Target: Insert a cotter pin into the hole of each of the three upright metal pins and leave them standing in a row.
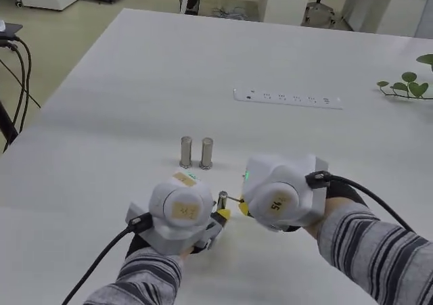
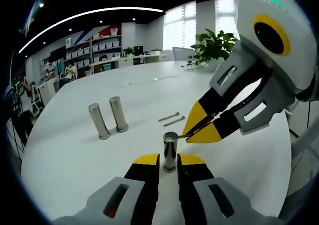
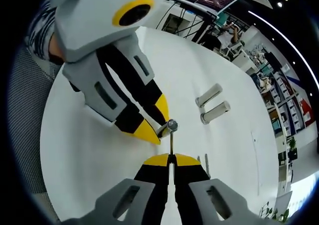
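Cotter pin (image 3: 171,145) at the metal pin (image 2: 170,147) top.
The left tool (image 2: 169,160) clamps the metal pin; the right tool (image 3: 171,159) pinches the cotter pin.

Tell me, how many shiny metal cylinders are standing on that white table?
3. Two silver metal cylinders stand side by side farther back on the white table; the third cylinder stands between the left gripper's jaws.
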A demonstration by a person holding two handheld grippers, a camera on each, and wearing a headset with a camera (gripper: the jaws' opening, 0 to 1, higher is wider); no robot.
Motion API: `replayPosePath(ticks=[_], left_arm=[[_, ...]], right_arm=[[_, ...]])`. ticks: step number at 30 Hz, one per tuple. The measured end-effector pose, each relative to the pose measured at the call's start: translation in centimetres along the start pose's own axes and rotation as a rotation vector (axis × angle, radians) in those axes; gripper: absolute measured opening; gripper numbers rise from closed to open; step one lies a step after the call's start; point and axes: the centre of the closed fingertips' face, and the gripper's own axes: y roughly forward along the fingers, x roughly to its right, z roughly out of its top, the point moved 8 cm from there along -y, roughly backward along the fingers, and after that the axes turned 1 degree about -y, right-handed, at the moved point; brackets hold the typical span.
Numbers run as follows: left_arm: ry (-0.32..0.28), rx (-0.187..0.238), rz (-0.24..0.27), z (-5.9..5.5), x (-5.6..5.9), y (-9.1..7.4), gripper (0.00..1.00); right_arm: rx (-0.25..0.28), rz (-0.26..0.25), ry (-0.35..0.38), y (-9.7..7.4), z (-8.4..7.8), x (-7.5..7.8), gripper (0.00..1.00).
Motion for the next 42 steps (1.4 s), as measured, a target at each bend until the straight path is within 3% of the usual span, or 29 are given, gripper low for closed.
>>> replayPosePath(ticks=[5, 29, 33, 42], left_arm=[[0.015, 0.002, -0.009, 0.1, 0.2, 0.0, 0.06], [0.056, -0.006, -0.018, -0.1, 0.3, 0.2, 0.05], [0.06, -0.007, -0.024, -0.1, 0.3, 0.2, 0.05], [0.063, -0.008, -0.025, -0.1, 0.4, 0.2, 0.05]], right_arm=[[0.0, -0.002, 0.0, -0.1, 0.1, 0.0, 0.0], [0.009, -0.007, 0.003, -1.5, 0.6, -0.2, 0.0], [0.056, 0.005, 0.021, -1.7, 1.2, -0.3, 0.0], [0.054, 0.005, 0.012, -1.4, 1.6, -0.3, 0.0]])
